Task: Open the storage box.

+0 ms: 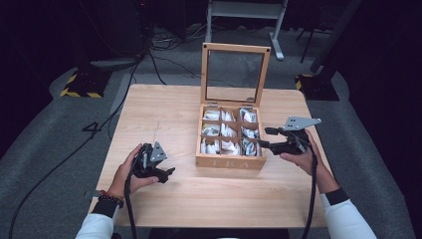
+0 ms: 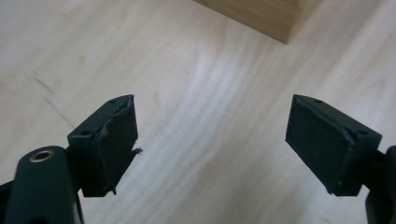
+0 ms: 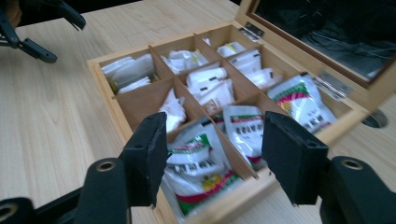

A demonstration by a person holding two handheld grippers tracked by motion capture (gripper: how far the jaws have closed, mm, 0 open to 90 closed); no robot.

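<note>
Two open grippers (image 1: 168, 174) (image 1: 264, 138) beside wooden tea box (image 1: 230, 162).

Left hand-held gripper (image 1: 166, 174) sits low, jaws apart and empty — right hand-held gripper (image 1: 266, 138) is raised, jaws apart, empty.

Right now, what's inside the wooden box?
The wooden box has compartments holding little white packets, some printed red and green. Packets overlap, so what lies beneath them and on the box's bottom is covered.

White sleeves (image 1: 346, 219), beaded wristband (image 1: 110, 198), black jaws, trailing cables
</note>
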